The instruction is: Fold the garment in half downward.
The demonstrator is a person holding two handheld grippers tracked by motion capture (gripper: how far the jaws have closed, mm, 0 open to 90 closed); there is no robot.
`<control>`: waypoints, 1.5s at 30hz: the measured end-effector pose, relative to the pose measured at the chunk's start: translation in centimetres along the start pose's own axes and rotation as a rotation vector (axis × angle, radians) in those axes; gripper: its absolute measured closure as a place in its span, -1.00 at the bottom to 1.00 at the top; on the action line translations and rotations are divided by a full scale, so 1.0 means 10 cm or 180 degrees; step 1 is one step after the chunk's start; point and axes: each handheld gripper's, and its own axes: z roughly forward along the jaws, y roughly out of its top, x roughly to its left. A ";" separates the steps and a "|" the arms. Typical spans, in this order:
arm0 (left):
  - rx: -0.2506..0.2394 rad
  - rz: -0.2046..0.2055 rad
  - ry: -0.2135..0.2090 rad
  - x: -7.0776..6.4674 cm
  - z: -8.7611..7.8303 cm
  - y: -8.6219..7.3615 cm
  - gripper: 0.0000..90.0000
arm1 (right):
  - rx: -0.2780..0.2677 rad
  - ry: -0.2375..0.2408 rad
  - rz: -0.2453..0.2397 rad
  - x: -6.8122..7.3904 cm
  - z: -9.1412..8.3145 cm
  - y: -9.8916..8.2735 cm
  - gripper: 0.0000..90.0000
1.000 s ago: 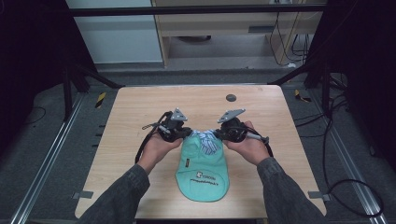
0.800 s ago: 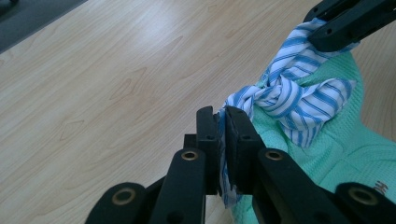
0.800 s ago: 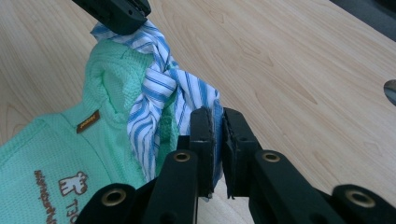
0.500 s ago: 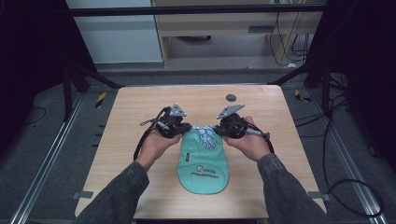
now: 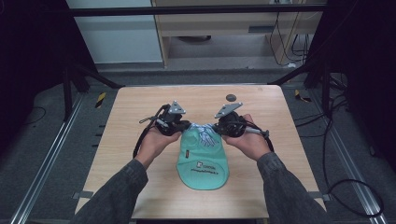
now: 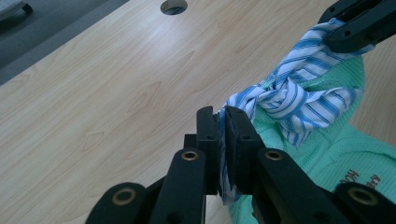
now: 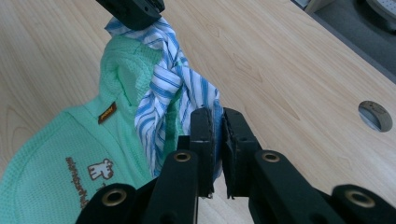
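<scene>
Wooden table: green bib lengthwise toward person (striped ties far).

Mid-frame on the wooden table, the left gripper and right gripper meet at the striped upper end of a green bib — its rounded end toward the bottom.

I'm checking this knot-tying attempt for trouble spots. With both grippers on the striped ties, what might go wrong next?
The left gripper pinches just a thin edge of the blue-and-white striped fabric tie, so a harder pull might slip it free. The right gripper pulling outward could drag the green knitted bib along the light wooden table.
</scene>
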 end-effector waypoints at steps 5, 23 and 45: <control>-0.0041 0.0044 0.0053 -0.01 -0.02 0.04 0.88 | -0.0006 -0.0044 0.0005 -0.04 0.00 0.02 0.86; -0.0038 0.0128 0.0189 0.00 0.07 0.13 0.88 | -0.0015 -0.0173 -0.0038 -0.13 0.03 0.06 0.86; -0.0096 0.0056 0.0321 0.08 0.14 0.28 0.88 | -0.0048 -0.0320 0.0047 -0.31 0.13 0.14 0.86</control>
